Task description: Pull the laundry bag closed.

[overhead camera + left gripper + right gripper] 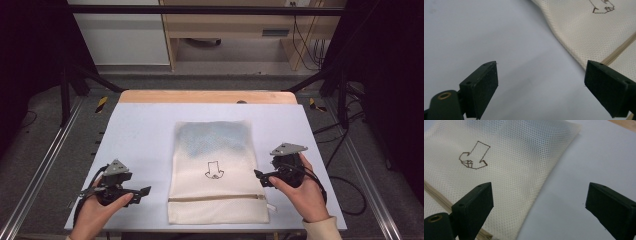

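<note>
Mesh bag [216, 170] flat between left tool [141, 193], right tool [261, 177]

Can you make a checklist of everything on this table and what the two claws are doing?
Surface: pale table cover, wooden edge at the far side.
Job's things: cream mesh bag lying flat, zip near the person, small drawing in its middle.
Clutter: nothing seen.
Grippers: left claw open, beside the bag; right claw open, at the bag's right edge; neither holds anything.
Cables: black cable trailing right.
Surroundings: wooden furniture behind, grey floor.
</note>
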### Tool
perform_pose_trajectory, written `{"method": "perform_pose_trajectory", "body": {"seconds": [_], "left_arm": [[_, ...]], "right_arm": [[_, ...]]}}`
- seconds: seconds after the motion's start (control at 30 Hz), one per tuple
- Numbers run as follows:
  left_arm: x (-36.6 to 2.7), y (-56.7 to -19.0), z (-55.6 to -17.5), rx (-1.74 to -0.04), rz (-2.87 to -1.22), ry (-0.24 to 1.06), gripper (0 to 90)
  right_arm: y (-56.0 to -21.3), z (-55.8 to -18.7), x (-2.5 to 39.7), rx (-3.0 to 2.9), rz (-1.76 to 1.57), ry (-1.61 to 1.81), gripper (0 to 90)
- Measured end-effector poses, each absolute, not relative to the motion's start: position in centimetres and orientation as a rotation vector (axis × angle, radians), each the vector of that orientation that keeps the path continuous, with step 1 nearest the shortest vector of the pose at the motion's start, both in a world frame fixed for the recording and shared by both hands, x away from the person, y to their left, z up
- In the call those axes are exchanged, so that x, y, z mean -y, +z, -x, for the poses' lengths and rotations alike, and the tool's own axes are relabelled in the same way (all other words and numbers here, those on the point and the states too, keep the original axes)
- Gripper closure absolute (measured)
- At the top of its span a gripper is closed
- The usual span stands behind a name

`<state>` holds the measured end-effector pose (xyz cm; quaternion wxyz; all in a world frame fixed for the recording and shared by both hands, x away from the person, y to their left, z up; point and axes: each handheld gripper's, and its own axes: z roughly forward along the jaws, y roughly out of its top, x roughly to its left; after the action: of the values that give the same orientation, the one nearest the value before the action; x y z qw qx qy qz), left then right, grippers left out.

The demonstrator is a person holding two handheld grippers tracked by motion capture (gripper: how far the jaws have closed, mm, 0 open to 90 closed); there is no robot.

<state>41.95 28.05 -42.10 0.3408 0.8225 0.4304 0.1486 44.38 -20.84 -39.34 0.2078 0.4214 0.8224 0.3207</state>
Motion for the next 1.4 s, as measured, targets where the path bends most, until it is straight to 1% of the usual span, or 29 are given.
{"method": "perform_pose_trajectory", "body": {"seconds": [0.17, 0.23, 0.33, 0.5, 0.57, 0.67, 0.8, 0.93, 1.03, 1.07, 1.23, 1.4], "left_arm": [[-30.0, -40.8, -42.8, -1.14, -2.177, 0.408, 10.2], [-30.7, -40.6, -43.1, -1.146, -2.172, 0.391, 10.2], [-31.4, -40.5, -43.4, -1.163, -2.188, 0.406, 10.3], [-32.4, -40.8, -43.8, -1.174, -2.22, 0.413, 10.4], [-32.7, -40.9, -43.8, -1.154, -2.237, 0.46, 10.2], [-33.3, -41.3, -43.7, -1.163, -2.256, 0.443, 9.8], [-33.8, -41.8, -43.6, -1.156, -2.277, 0.471, 9.0], [-34.1, -42.4, -43.6, -1.16, -2.297, 0.462, 7.7], [-34.1, -43.1, -43.6, -1.159, -2.317, 0.459, 4.2], [-34.1, -43.2, -43.6, -1.157, -2.333, 0.451, 4.2], [-33.7, -44.2, -43.3, -1.181, -2.37, 0.494, 4.6], [-33.8, -45.2, -42.8, -1.202, -2.357, 0.512, 5.0]], "right_arm": [[-38.8, -44.8, 22.4, -2.272, -1.212, 0.867, 8.5], [-38.8, -44.9, 23.1, -2.28, -1.234, 0.85, 8.5], [-39.1, -45.0, 24.4, -2.27, -1.282, 0.818, 8.5], [-39.6, -44.7, 26.2, -2.243, -1.34, 0.809, 8.6], [-39.8, -44.5, 26.9, -2.232, -1.356, 0.808, 8.6], [-40.1, -43.9, 27.7, -2.218, -1.394, 0.809, 8.6], [-41.1, -43.0, 28.8, -2.182, -1.439, 0.812, 8.8], [-42.1, -42.2, 29.2, -2.188, -1.463, 0.805, 10.2], [-43.0, -41.8, 29.3, -2.191, -1.488, 0.786, 10.0], [-43.3, -41.6, 29.4, -2.187, -1.498, 0.781, 9.9], [-44.2, -40.7, 29.4, -2.184, -1.554, 0.75, 9.0], [-44.8, -39.8, 29.2, -2.194, -1.552, 0.751, 8.7]]}}
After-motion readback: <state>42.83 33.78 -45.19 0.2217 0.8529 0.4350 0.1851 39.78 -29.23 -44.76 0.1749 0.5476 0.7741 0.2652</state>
